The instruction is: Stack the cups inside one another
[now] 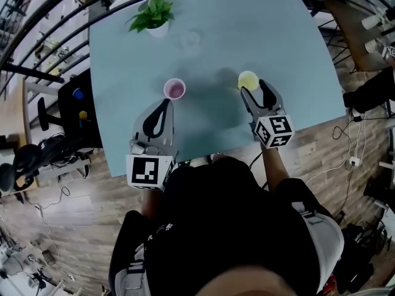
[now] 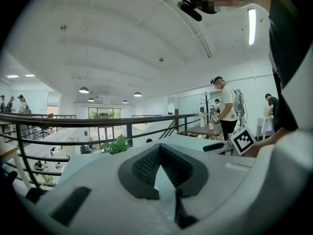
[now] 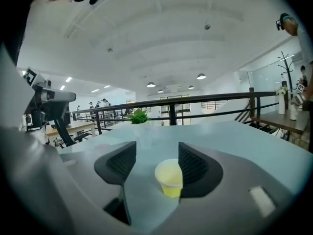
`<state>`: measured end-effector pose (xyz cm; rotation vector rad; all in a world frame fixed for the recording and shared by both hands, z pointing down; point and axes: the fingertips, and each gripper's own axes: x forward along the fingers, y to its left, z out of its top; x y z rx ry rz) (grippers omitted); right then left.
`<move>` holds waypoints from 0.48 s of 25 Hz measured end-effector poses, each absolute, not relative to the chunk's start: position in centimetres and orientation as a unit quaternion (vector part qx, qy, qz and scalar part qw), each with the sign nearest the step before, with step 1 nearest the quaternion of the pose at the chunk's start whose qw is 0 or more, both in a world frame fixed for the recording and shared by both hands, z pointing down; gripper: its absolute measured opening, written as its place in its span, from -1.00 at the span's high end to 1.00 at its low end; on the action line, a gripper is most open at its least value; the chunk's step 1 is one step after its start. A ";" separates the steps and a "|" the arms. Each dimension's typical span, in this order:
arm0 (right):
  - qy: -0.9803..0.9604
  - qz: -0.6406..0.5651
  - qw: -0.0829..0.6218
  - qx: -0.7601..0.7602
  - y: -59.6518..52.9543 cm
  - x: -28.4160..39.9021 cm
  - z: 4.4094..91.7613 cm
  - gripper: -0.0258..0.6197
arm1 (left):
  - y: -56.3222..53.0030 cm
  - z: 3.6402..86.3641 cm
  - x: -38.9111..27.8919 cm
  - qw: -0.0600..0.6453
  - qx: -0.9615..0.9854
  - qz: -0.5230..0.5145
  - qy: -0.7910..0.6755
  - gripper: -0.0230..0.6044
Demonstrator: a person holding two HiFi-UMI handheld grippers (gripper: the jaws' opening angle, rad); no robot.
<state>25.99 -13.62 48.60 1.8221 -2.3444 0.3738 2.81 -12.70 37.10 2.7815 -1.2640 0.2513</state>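
A person point(image 1: 228, 227) in a dark top fills the bottom of the head view, holding a claw in each hand over the near edge of the desk point(image 1: 296, 54).

The yellow cup point(image 1: 248, 79) stands upright on the desk at the tips of the right claw point(image 1: 253, 89). In the right gripper view the cup point(image 3: 169, 177) sits between the jaws of that claw point(image 3: 156, 148), close against the right-hand pad and clear of the left one. The jaws stand wide and do not press on it. The cup is small, tapered and smooth, with a rolled rim.

The pink cup point(image 1: 174, 89), of the same shape, stands upright just ahead of the left claw point(image 1: 165, 102), well apart from the yellow cup. That claw's point(image 2: 159, 146) jaws meet at their tips with nothing between them.

Both claws are grey with dark, ribbed pads, and each carries a cube of black-and-white square markers.

Farther back stands what looks like a clear cup point(image 1: 190, 40), and beside it a leafy green plant point(image 1: 152, 16) in a white pot point(image 1: 158, 29). The desk is matte pale blue, over a wood-plank floor point(image 1: 321, 153), with a dark railing point(image 1: 37, 23) behind.
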 end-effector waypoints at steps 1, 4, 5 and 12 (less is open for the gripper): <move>-0.779 0.126 0.081 0.608 -13.9 26.2 49.1 0.08 | -12.8 37.2 2.8 0.038 0.906 0.084 -0.413 0.96; -0.777 0.131 0.097 0.608 -14.4 26.8 50.3 0.04 | -12.9 37.4 3.0 0.037 0.904 0.087 -0.418 0.96; -0.776 0.134 0.101 0.607 -14.6 27.0 50.7 0.02 | -12.9 37.5 3.0 0.035 0.903 0.087 -0.419 0.96; -0.773 0.155 0.138 0.599 -15.6 27.4 53.7 -0.17 | -12.8 37.7 1.9 0.042 0.890 0.099 -0.444 0.96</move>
